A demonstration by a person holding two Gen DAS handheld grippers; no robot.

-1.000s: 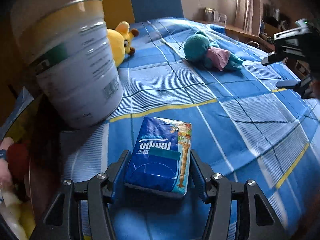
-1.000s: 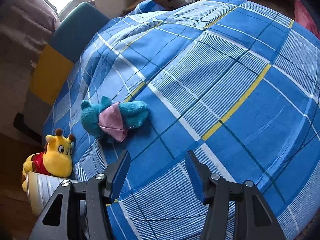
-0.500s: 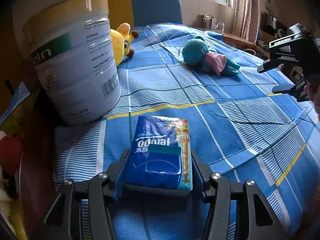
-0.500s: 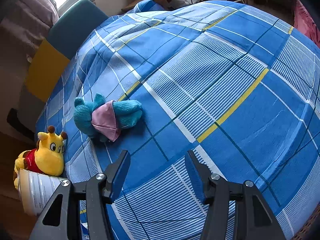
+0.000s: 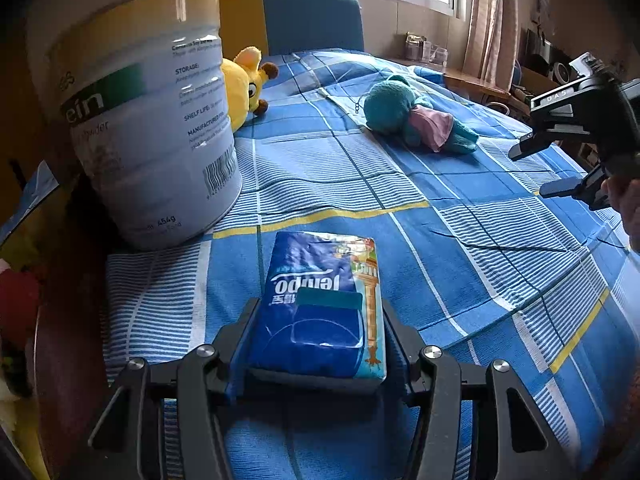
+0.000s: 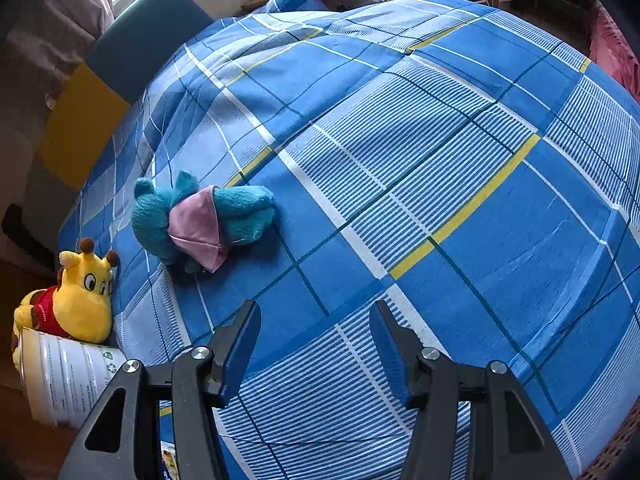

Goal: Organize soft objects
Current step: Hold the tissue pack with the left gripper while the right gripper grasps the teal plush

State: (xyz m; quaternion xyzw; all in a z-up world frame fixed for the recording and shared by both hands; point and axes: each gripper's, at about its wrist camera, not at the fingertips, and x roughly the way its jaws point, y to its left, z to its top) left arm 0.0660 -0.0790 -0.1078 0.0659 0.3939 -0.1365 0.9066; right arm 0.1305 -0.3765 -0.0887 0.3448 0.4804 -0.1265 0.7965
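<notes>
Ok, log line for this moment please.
left tool: shut on tissue pack | right tool: open, empty | teal plush: on bedspread

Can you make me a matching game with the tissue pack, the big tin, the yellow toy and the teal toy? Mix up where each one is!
Things:
1. tissue pack
2. big tin
3. yellow giraffe toy
4. teal plush toy

Places:
A. lying alone on the blue checked cover, wearing a pink cloth
B. between the jaws of the left gripper
C. standing upright at the cover's edge
D. tucked right behind the tin

Pairs: 1-B, 2-C, 3-D, 4-A
</notes>
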